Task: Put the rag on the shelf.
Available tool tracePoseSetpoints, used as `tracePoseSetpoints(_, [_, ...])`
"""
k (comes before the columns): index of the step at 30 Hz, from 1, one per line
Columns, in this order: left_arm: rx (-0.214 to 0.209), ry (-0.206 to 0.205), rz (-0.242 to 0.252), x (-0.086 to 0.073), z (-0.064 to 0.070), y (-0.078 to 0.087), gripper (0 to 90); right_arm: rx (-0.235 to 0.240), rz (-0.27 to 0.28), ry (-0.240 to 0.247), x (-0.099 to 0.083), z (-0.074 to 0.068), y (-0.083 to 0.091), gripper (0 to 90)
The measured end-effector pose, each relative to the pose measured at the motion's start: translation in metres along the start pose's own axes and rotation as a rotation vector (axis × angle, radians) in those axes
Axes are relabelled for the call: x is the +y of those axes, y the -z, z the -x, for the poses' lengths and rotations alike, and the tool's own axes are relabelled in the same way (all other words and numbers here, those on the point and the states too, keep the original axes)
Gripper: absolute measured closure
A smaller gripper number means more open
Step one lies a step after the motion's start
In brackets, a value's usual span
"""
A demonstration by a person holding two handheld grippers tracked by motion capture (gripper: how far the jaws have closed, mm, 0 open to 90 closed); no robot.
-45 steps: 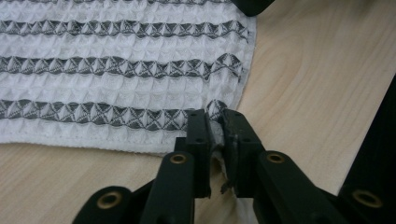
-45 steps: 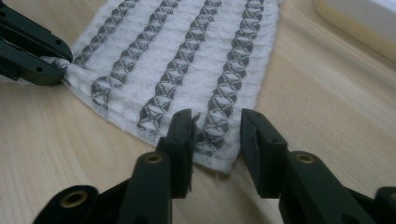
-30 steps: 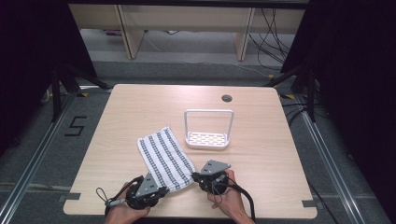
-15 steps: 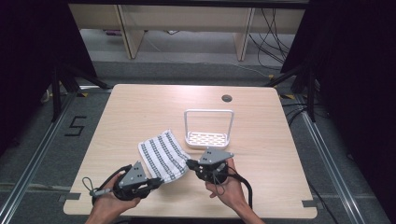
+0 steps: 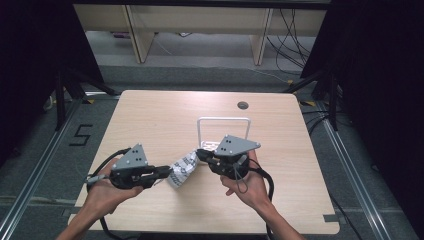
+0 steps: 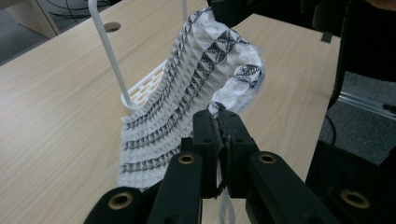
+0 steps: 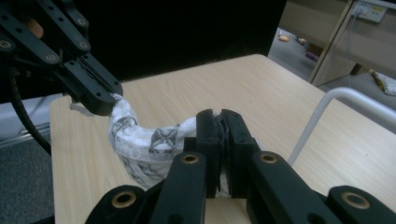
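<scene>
— So, how many items are showing?
— One striped cloth (image 5: 183,168), hanging just above the table (image 5: 150,120), and one white rack (image 5: 223,121) behind it. Left gripper (image 5: 169,172) and right gripper (image 5: 200,154) are each pinching a cloth edge.
— Surroundings?
— Wooden tabletop, grey floor, shelving. A "5" (image 5: 81,135) is marking the floor.

White rack (image 5: 223,131) blocks just behind the towel (image 5: 183,167); bare table (image 5: 150,120) elsewhere lies open
</scene>
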State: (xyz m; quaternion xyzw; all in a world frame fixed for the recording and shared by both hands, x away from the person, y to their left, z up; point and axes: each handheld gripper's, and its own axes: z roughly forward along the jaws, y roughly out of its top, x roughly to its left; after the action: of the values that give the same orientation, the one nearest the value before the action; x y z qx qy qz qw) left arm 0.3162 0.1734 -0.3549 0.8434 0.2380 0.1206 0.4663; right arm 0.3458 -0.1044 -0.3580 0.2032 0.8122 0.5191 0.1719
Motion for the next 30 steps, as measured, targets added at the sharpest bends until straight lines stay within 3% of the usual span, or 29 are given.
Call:
tracePoseSetpoints(3, [0.003, -0.011, 0.046, 0.018, -0.001, 0.012, 85.7, -0.014, 0.027, 0.002, 0.013, 0.002, 0.013, 87.1])
tracePoseSetpoints(5, [0.012, -0.017, 0.046, 0.023, 0.0, 0.015, 85.6, -0.023, 0.035, 0.022, 0.016, 0.003, 0.016, 87.0])
tracePoseSetpoints(9, [0.023, -0.048, 0.075, 0.043, 0.001, 0.022, 85.6, -0.019, 0.049, -0.002, 0.026, 0.004, 0.03, 87.1])
tracePoseSetpoints(10, [0.023, -0.051, 0.076, 0.046, 0.001, 0.023, 85.6, -0.039, 0.074, 0.042, 0.029, 0.007, 0.034, 87.1])
tracePoseSetpoints(12, [0.019, -0.061, 0.085, 0.054, 0.002, 0.023, 85.6, -0.04, 0.078, 0.008, 0.03, 0.005, 0.041, 87.1])
tracePoseSetpoints(15, [0.01, -0.068, 0.1, 0.065, 0.002, 0.019, 85.6, -0.054, 0.094, 0.02, 0.032, 0.009, 0.049, 87.1])
tracePoseSetpoints(21, [-0.021, -0.074, 0.105, 0.086, 0.001, 0.003, 85.6, -0.091, 0.111, -0.021, 0.031, 0.018, 0.065, 87.1])
tracePoseSetpoints(30, [-0.028, -0.086, 0.101, 0.101, -0.001, -0.01, 85.6, -0.145, 0.12, -0.049, 0.032, 0.033, 0.087, 87.1])
